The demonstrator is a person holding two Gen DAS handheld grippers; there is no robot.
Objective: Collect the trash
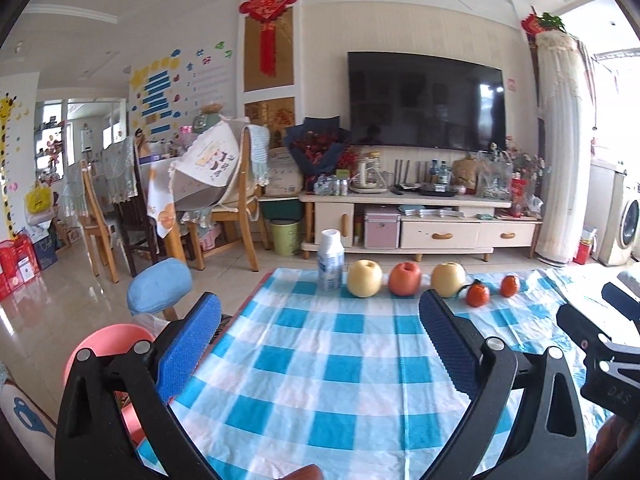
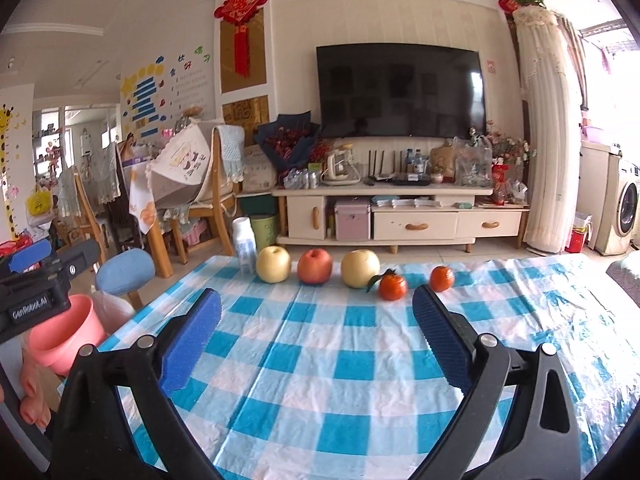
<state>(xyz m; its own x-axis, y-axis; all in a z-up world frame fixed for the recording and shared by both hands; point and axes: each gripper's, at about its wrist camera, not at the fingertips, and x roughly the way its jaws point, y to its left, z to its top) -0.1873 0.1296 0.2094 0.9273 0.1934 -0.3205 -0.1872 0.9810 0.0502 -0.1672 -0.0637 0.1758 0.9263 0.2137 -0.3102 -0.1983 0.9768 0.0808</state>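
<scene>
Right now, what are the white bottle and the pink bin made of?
The white bottle looks like matte plastic: opaque, with a printed blue label. The pink bin seems to be smooth plastic with a soft sheen on its thin rim, though I can't be sure.

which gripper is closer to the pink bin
Left. The left gripper hangs right beside the pink bin at the table's left edge; the right gripper sits farther right over the checked cloth.
</scene>
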